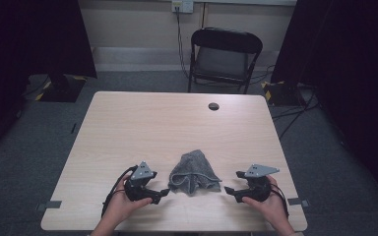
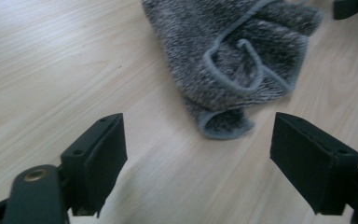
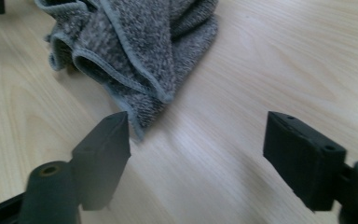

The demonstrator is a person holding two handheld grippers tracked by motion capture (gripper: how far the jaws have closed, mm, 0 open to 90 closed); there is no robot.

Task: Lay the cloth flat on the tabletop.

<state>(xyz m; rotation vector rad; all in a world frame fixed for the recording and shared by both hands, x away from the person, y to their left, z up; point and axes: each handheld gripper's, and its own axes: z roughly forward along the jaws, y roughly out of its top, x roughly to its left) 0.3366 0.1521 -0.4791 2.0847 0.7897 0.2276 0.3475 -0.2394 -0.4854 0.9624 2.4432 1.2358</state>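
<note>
A crumpled grey towel (image 1: 194,172) with a lighter hem lies on the wooden table (image 1: 142,123) near its front edge. My left gripper (image 1: 164,192) rests just left of it, jaws wide open and aimed at it, nothing between them. My right gripper (image 1: 229,190) rests just right of it, also open and empty. In the left gripper view the towel (image 2: 233,51) lies ahead of my left gripper (image 2: 198,154), a folded corner nearest. From the right gripper view, the towel (image 3: 130,42) sits ahead and to the left of my right gripper (image 3: 198,154), its edge near the left jaw.
A black folding chair (image 1: 224,56) stands beyond the table's far edge. A round cable hole (image 1: 213,106) sits near the table's far side. Dark curtains hang at both sides, and cables lie on the grey floor. Bare wood stretches behind the towel.
</note>
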